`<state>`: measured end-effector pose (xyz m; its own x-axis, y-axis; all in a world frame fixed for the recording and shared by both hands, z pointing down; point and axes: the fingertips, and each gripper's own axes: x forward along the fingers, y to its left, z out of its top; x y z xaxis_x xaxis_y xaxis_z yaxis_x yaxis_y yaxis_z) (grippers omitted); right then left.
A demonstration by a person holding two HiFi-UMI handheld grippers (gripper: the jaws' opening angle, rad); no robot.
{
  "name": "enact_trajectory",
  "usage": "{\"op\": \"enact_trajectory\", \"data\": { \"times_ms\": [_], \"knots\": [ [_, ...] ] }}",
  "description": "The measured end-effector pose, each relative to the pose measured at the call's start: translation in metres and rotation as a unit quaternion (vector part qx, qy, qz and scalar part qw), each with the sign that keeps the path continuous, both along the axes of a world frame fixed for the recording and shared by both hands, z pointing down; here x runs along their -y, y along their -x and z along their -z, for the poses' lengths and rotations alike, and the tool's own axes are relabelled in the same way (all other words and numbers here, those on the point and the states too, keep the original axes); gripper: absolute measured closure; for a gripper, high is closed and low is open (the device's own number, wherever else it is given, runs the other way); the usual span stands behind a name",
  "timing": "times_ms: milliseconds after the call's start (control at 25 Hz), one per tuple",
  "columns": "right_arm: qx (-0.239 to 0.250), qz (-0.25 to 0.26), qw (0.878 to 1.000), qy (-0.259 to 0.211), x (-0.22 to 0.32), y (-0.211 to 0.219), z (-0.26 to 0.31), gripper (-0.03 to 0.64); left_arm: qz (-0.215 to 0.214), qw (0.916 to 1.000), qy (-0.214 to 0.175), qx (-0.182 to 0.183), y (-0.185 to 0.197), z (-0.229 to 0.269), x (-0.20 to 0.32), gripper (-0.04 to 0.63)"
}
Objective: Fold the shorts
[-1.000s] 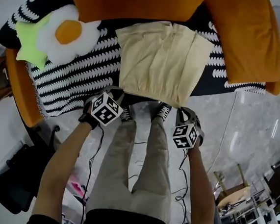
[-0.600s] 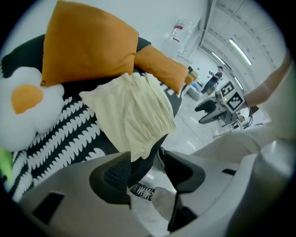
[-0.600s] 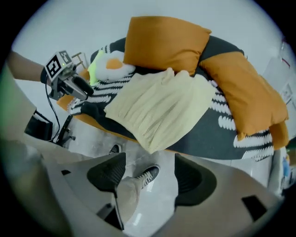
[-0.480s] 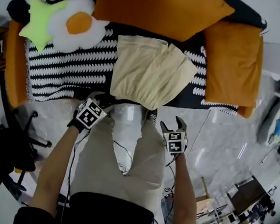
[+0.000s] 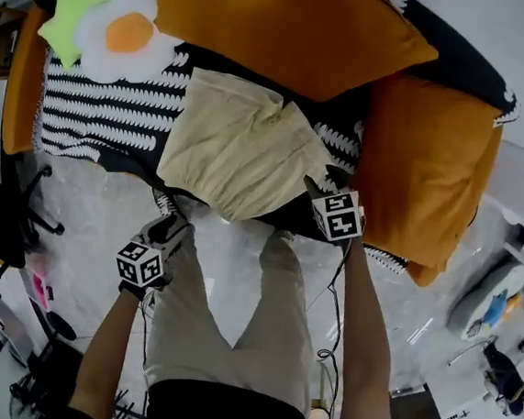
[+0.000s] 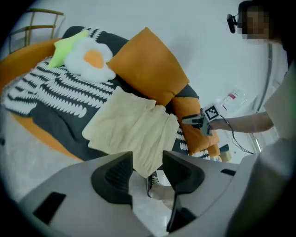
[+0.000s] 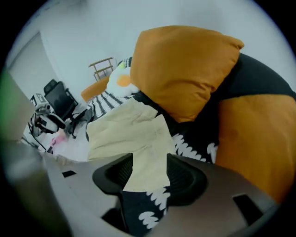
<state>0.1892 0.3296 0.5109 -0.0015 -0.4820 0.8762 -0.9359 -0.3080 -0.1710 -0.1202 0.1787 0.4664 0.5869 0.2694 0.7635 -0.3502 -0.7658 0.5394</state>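
Note:
The cream shorts (image 5: 236,146) lie flat on a black-and-white striped blanket (image 5: 96,114) on an orange sofa, one edge hanging over the seat's front. My right gripper (image 5: 322,189) hovers over the shorts' right corner. In the right gripper view the shorts (image 7: 134,134) run into the gap of that gripper (image 7: 149,175), whose jaws are closing and do not press the cloth. My left gripper (image 5: 166,232) is off the sofa, over the floor at the shorts' near left. Its jaws (image 6: 147,172) are closing with nothing between them, and the shorts (image 6: 132,127) lie beyond.
A big orange cushion (image 5: 289,27) leans behind the shorts and another (image 5: 423,164) sits to their right. A fried-egg pillow (image 5: 122,34) and a green star pillow (image 5: 69,10) lie at the far left. The person's legs (image 5: 234,312) stand on the marble floor (image 5: 86,215).
Both grippers have left the shorts' near edge and opened. The right one moved to the shorts' right corner. The left one drew back over the floor and rolled.

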Motion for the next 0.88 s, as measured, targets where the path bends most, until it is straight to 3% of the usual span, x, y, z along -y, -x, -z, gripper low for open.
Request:
{"op": "enact_trajectory", "data": {
  "times_ms": [160,320,360,440,560,600,680,840,880],
  "knots": [
    [-0.029,0.102,0.994,-0.007,0.011,-0.036,-0.014,0.369,0.078,0.9967,0.011,0.020,0.002,-0.032,-0.068,0.374],
    [-0.034,0.162,0.986,0.010,-0.001,-0.030,-0.048,0.357,0.119,0.9927,0.013,0.021,0.001,-0.048,-0.111,0.374],
    [-0.028,0.174,0.984,0.020,-0.009,-0.020,-0.055,0.391,0.124,0.9921,0.014,0.015,0.001,-0.053,-0.115,0.374],
    [-0.007,0.214,0.975,0.068,-0.038,0.006,-0.067,0.475,0.130,0.9913,0.019,0.002,-0.001,-0.059,-0.127,0.364],
    [0.011,0.262,0.946,0.192,-0.105,0.039,-0.093,0.446,0.123,0.9920,0.028,-0.009,0.006,-0.073,-0.142,0.351],
    [0.009,0.260,0.940,0.221,-0.122,0.043,-0.098,0.424,0.120,0.9923,0.030,-0.009,0.011,-0.081,-0.145,0.343],
    [-0.013,0.233,0.940,0.250,-0.139,0.038,-0.094,0.432,0.119,0.9924,0.030,-0.002,0.017,-0.098,-0.153,0.336],
    [-0.109,0.164,0.946,0.257,-0.131,0.004,-0.084,0.440,0.101,0.9940,0.021,0.036,0.036,-0.143,-0.160,0.350],
    [-0.123,0.152,0.949,0.249,-0.129,-0.002,-0.083,0.479,0.100,0.9939,0.021,0.042,0.039,-0.153,-0.160,0.358]
  ]
}}
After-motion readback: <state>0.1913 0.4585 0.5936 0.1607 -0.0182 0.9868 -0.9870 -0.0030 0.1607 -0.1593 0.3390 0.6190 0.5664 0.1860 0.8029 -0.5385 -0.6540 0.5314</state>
